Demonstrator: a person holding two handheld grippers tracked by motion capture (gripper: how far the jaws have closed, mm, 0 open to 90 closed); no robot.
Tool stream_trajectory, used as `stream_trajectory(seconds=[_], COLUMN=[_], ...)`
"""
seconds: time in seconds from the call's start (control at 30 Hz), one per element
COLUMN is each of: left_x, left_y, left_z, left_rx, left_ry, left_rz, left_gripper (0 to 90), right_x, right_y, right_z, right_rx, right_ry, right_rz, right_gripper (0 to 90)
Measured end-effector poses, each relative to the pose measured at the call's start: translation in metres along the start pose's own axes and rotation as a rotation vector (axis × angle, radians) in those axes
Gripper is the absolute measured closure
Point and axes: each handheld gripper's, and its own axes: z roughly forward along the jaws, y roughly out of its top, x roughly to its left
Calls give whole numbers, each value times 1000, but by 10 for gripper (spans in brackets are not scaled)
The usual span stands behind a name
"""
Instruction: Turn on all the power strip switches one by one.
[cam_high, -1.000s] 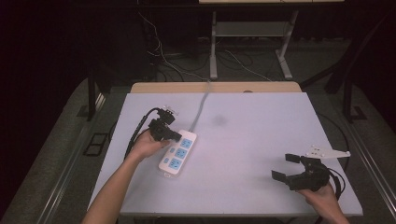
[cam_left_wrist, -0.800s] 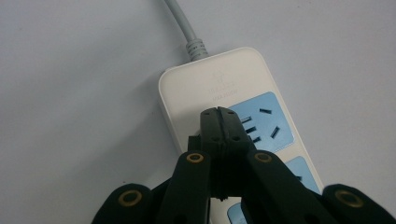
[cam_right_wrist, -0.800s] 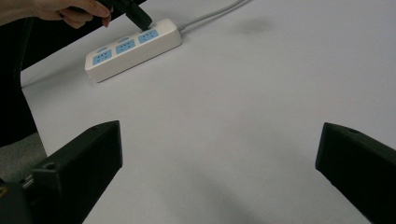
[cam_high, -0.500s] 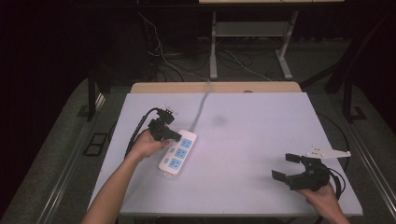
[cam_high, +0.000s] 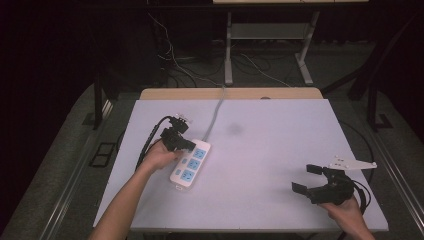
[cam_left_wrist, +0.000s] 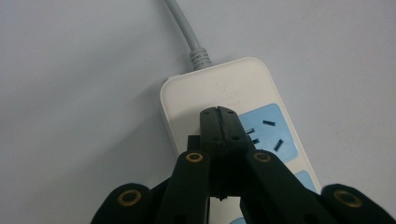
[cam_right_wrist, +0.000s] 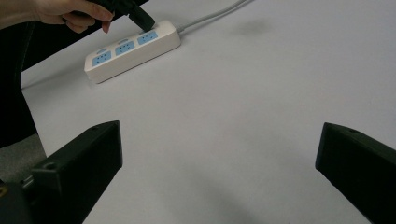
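Left gripper (cam_left_wrist: 219, 114) jaws are pressed together over power strip (cam_high: 190, 163) near table's (cam_high: 280, 150) left edge; right gripper (cam_high: 311, 179) held apart. Strip judged light, rigid; best gripped across its sides.

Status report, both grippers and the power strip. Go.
Left gripper shut, tips over the power strip at the socket nearest its cord. Right gripper open, empty, near the table's right front corner. Nothing between them.

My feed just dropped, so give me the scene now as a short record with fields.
surface: pale lilac-grey table top
item: white plastic power strip with three blue sockets, grey cord running to the far edge
left gripper: jaws closed together, tips over the strip's cord end by the first socket
right gripper: jaws wide apart, nothing between them, near the table's right front corner
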Motion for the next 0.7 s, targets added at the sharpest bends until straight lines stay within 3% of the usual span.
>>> stream_trajectory(seconds=[0.3, 0.53, 0.7], left_x=[-1, -1, 1], left_y=[-9, -7, -5], left_z=[0, -1, -1], left_rx=[-59, -47, -49], left_ry=[11, 12, -4], left_rz=[-19, -9, -38], left_gripper=[900, 900, 900], right_x=[1, 1, 1], right_y=[0, 0, 0], right_z=[0, 0, 0], right_rx=[0, 2, -1], right_ry=[2, -2, -2], right_rz=[-4, -1, 0], right_gripper=[6, 6, 6])
